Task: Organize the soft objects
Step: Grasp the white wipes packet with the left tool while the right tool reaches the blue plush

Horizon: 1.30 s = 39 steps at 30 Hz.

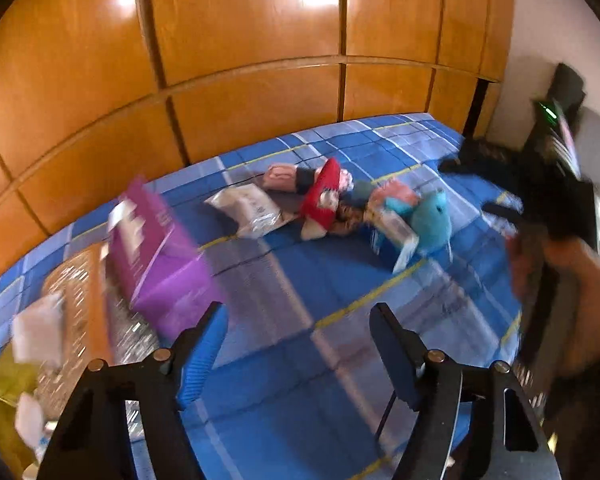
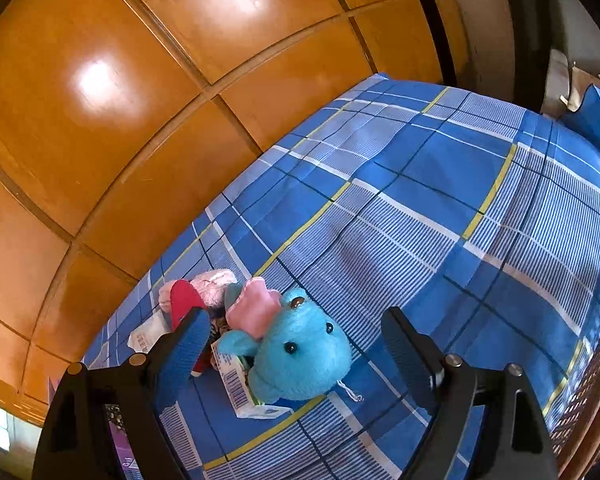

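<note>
While blue plaid bed [image 2: 440, 208] spans both views, soft-toy pile sits near wooden wardrobe [image 2: 140, 100]; purple box [image 1: 156, 248] left of it. Turquoise plush [image 2: 300, 356] before right gripper [image 2: 296, 344], spread, empty. Left gripper [image 1: 300, 344] spread, empty.

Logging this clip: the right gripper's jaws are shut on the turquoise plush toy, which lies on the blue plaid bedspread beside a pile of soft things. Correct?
Not quite. The right gripper is open, its jaws apart and nothing pinched; the turquoise plush toy lies free on the blue plaid bedspread, beside the pile of soft things. The right wrist view shows this.
</note>
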Motion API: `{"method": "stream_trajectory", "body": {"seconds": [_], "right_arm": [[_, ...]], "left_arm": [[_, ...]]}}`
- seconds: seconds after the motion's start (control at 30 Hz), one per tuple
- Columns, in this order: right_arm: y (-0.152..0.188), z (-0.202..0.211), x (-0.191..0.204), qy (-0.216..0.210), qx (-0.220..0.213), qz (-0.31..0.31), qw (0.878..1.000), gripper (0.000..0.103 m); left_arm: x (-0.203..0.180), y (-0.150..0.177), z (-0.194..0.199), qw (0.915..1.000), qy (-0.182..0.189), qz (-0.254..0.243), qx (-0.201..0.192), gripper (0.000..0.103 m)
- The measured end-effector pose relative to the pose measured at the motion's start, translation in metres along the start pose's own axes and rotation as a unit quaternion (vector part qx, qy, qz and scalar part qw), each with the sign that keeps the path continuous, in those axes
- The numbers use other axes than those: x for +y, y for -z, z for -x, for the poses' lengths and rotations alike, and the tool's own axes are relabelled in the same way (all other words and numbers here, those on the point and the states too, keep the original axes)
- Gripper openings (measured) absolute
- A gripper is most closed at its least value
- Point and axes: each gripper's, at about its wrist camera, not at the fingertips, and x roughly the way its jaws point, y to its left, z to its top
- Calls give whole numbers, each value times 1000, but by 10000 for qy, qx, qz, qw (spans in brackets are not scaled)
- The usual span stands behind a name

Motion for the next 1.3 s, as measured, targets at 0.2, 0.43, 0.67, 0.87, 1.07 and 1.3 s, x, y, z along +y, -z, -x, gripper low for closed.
{"method": "stream_trajectory", "body": {"seconds": [0.2,0.43,0.67,0.87,1.07,1.3], "right_arm": [[-1,2,0,-199,-19,11,9998,89],[0,-4,3,-532,199,-3,9984,89],[1,-10,4,-776,385,-28,9962,89],[2,-14,3,-850,510,-49,9951,89],[3,-15,5,-859,501,3,9950,89],[4,-14,7,-787,467,100,9958,89]], "left_arm": [[-2,-66,-48,9983,-406,424,70,74],[32,-115,-118,9864,-1118,1090,503,74],[63,-118,-177,9735,-1343,1507,1072,78],[54,-119,-209,9781,-1410,989,1164,87],[65,-102,-205,9867,-886,806,1099,58],[47,-61,-168,9940,-362,317,982,46]]}}
